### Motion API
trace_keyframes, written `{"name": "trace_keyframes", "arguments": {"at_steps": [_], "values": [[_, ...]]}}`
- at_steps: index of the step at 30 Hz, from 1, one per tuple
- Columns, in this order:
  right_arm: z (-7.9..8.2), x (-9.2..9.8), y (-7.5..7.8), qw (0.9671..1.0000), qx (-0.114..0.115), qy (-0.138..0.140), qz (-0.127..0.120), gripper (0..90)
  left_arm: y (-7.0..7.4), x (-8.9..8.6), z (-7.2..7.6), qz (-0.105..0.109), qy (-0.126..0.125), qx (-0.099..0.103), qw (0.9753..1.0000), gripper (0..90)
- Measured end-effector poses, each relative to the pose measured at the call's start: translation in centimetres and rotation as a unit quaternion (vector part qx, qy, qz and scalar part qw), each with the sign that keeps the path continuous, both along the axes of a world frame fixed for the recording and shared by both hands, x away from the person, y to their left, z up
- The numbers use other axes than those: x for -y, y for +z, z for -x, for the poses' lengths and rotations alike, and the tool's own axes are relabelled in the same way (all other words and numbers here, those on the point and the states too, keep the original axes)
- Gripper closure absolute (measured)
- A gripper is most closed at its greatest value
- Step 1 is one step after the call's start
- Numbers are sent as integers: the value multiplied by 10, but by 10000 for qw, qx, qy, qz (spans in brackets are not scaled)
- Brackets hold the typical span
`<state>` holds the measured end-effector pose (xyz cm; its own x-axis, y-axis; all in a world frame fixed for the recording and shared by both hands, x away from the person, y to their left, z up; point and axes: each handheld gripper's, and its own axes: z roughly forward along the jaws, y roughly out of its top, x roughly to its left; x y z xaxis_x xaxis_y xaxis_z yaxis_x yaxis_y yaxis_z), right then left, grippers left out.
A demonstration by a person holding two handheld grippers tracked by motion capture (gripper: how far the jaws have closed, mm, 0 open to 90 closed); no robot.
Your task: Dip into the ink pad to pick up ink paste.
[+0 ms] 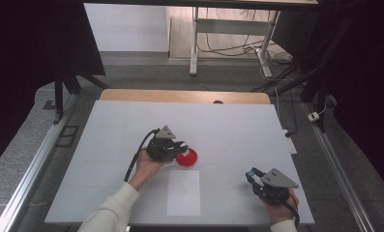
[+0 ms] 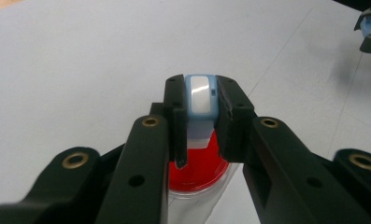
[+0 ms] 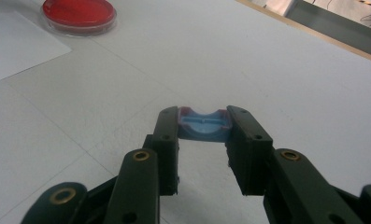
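Note:
A red-filled round dish (image 1: 187, 159) lies on the white table (image 1: 228, 130) near its middle. My left gripper (image 1: 182, 145) hovers at the dish's left edge, shut on a small light-blue and white piece (image 2: 200, 96). In the left gripper view the dish (image 2: 199, 172) sits just below and behind the jaws of that gripper (image 2: 200, 93). My right gripper (image 1: 250, 175) rests near the table's front right, shut on a small blue cap-like piece (image 3: 204, 126) held between its jaw tips (image 3: 204, 119). The dish (image 3: 79, 14) lies far off at upper left in the right gripper view.
A white paper sheet (image 1: 184, 192) lies flat in front of the dish, also at left in the right gripper view (image 3: 15, 46). A wooden strip (image 1: 184, 95) edges the table's far side. Metal rails, desk legs and cables stand beyond.

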<state>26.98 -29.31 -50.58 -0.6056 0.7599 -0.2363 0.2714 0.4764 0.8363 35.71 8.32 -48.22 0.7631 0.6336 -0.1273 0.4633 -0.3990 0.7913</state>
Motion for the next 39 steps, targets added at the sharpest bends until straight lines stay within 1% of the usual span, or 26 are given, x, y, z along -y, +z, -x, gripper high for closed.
{"name": "trace_keyframes", "arguments": {"at_steps": [7,10,20,25,28,39], "values": [[0,-1,-1,10000,-2,10,10,651,-1,1,-1,-98,-9,-7,10000,755],[0,-1,-1,10000,-12,13,26,651,-3,1,-2,-188,-11,-15,9998,755],[0,-1,-2,10000,2,7,19,651,-5,4,-2,-307,-20,-49,9995,755],[0,-1,-2,10000,-10,9,31,651,-6,4,-3,-407,-6,-58,9992,755],[0,-1,-2,10000,-17,11,33,651,-9,5,-4,-513,31,-74,9987,754],[0,-1,-3,10000,-22,17,45,651,-13,6,-6,-592,53,-89,9982,755]]}}
